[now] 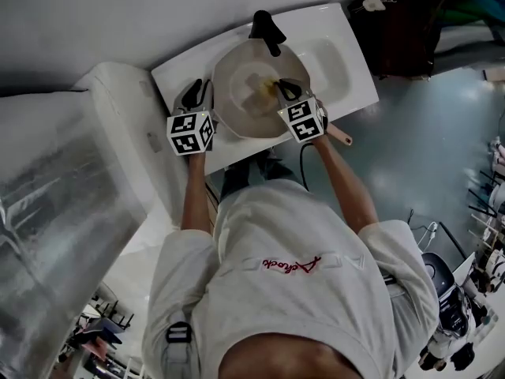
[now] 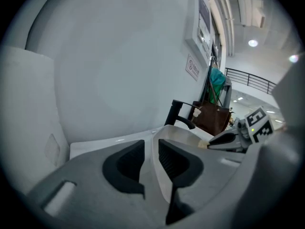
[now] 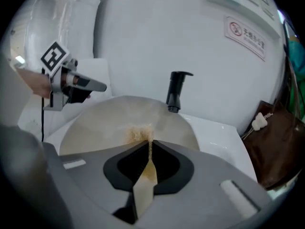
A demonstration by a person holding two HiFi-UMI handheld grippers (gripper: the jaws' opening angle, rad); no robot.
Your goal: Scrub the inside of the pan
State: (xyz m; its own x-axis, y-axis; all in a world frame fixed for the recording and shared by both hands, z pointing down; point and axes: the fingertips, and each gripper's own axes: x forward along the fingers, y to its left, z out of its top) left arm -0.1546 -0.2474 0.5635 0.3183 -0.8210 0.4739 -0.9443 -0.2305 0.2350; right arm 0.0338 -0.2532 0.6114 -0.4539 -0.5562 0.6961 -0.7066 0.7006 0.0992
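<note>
A pale beige pan sits in the white sink under a black faucet. My left gripper is at the pan's left edge, and in the left gripper view it is shut on the thin rim of the pan. My right gripper reaches over the pan's near side. It is shut on a thin tan scrub pad, whose fuzzy tip rests on the inside of the pan.
A bulky white unit stands just left of the sink. A brown bag hangs to the right of the counter. The wall rises directly behind the faucet. A brownish handle end sticks out below my right gripper.
</note>
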